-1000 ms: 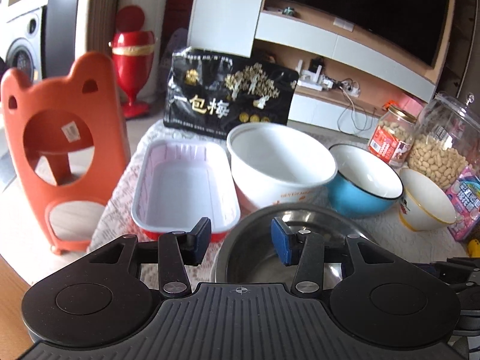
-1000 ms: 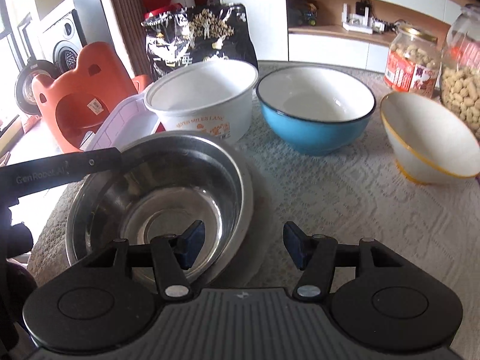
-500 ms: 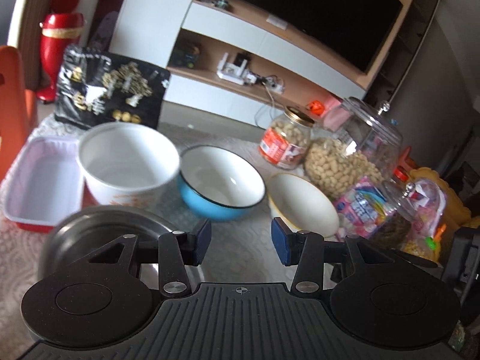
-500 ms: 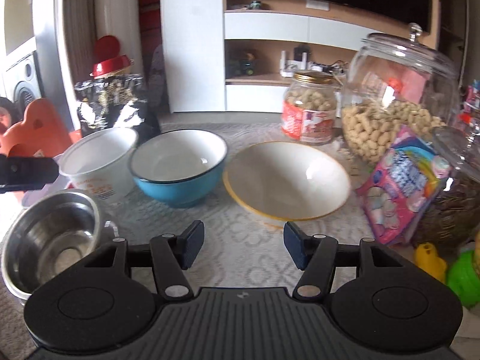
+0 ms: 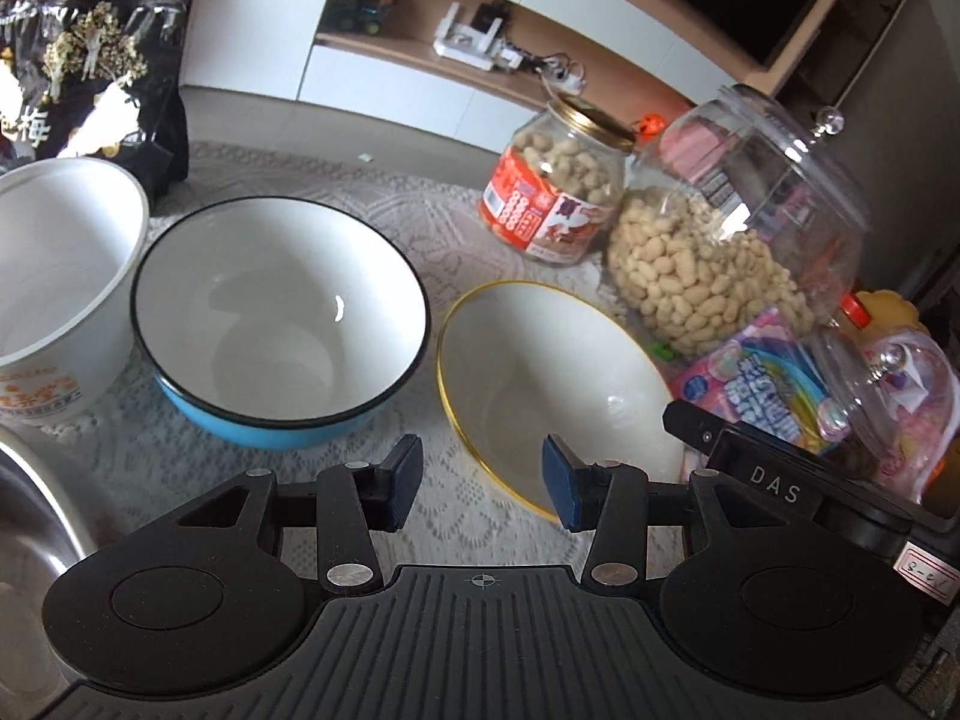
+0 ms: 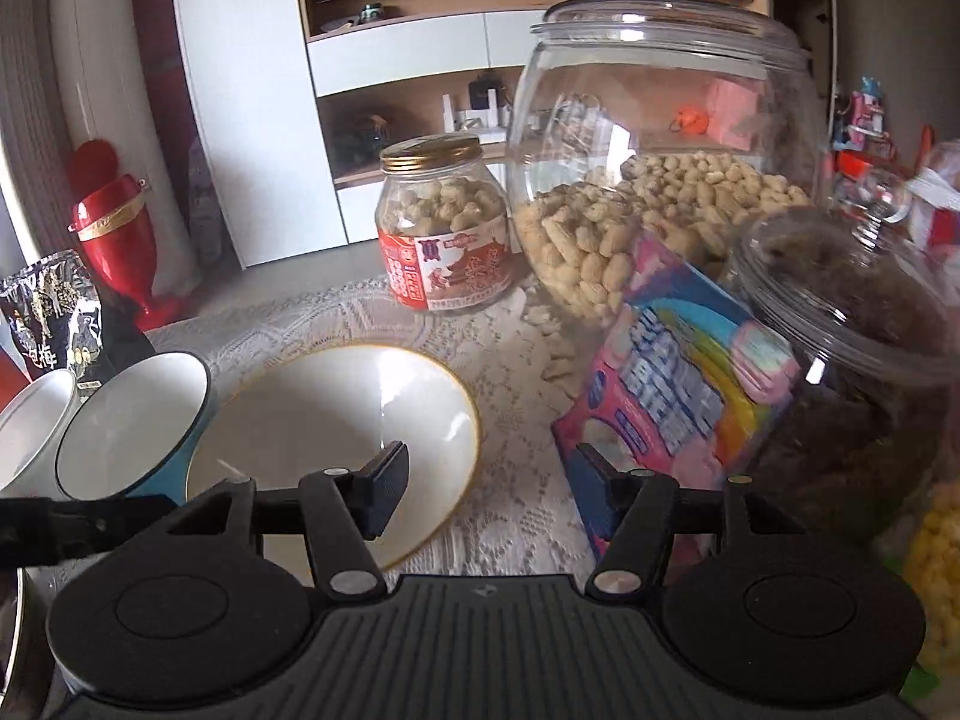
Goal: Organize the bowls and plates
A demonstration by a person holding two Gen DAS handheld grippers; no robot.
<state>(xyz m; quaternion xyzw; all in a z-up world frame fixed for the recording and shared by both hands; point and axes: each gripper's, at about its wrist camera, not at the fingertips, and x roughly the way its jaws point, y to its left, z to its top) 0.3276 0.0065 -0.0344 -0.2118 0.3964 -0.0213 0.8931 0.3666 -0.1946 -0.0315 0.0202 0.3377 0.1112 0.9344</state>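
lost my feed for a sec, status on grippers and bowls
Left gripper open, empty. Right gripper closing, nothing between fingers. Gold-rim bowl just ahead, tilted, untouched. Pink packet and peanut jar crowd its right side.

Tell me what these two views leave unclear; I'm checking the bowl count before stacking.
- Steel bowl: cut by the left edge in the left wrist view; a sliver in the right.
- White tub: cut by the left edge in both views; printed label unreadable.
- Gold-rimmed bowl: near rim hidden behind the right gripper fingers.
- Dark jar: contents blurred, unidentifiable.
- Plates: none visible in either view.
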